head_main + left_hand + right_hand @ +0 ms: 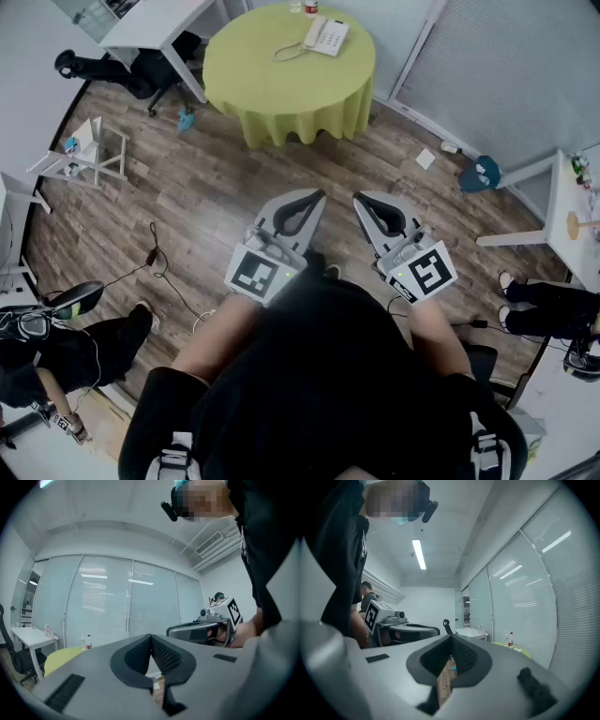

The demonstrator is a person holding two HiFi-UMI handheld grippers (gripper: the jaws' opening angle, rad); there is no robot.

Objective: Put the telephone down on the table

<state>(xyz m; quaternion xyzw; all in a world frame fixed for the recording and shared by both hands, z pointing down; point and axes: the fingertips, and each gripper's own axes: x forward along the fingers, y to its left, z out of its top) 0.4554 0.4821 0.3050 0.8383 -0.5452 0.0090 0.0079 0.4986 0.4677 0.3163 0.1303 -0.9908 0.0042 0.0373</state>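
While the left gripper (310, 199) and right gripper (367, 201) show fingers closed, empty, a snagged cord (286, 52) could drag the white telephone (327, 36) off the far round green-clothed desk (262, 70).

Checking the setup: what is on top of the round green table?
A white telephone with its cord, and bottles at the far edge, partly cut off by the frame. The green cloth hides whatever is underneath.

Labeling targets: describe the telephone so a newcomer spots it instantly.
Find the round green-clothed table at the head view's top. Near its far edge lies the telephone, flat and white with a trailing cord, unlike the upright bottle beside it.
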